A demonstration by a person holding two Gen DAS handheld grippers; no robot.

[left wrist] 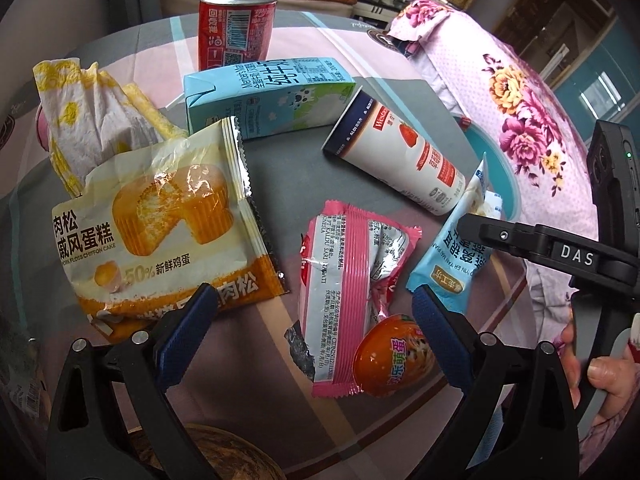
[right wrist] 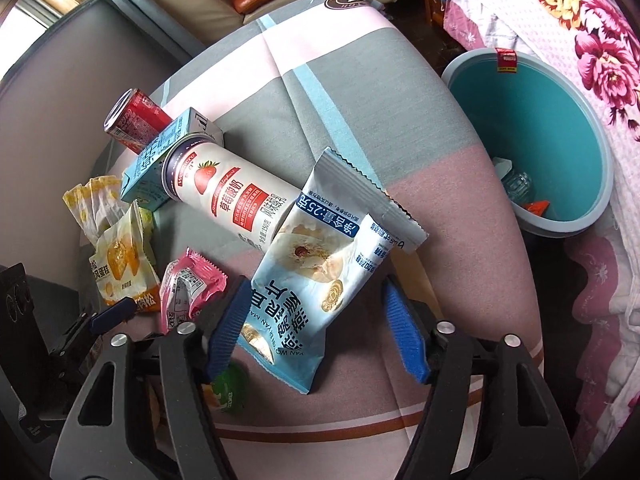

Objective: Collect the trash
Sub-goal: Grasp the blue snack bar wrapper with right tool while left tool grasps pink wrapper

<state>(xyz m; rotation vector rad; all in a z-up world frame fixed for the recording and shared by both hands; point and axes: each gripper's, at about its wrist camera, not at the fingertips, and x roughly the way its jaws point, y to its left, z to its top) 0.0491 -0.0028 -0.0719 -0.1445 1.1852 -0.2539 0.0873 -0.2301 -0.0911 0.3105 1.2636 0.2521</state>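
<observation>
The right tongs stand wide apart and grasp nothing; the light-blue snack wrapper lies between their blue pads, its lower end nearest the left pad, with a clear gap to the right one. Whether either pad touches it I cannot tell. Its long axis runs away from these tongs and leans toward the teal bin, which stands off the worktop edge to the right and already holds some scraps. By my reading the coming move turns on this: the wrapper sits dead ahead of the right tongs, lengthwise along their reach, so closing across its narrow width should catch it, and the bin is on that same side.

The left tongs are released too, spread above the pink wrapper, which points away from them; the orange jelly cup lies against its near end, just inside the right pad.

Counted on the worktop:
- one red can, upright at the far side
- one blue milk carton, on its side
- one strawberry yoghurt cup, tipped over
- one chiffon cake bag
- one crumpled yellow-and-white paper
- one light-blue wrapper, one pink wrapper, one jelly cup

A flowered quilt lies beyond the bin
</observation>
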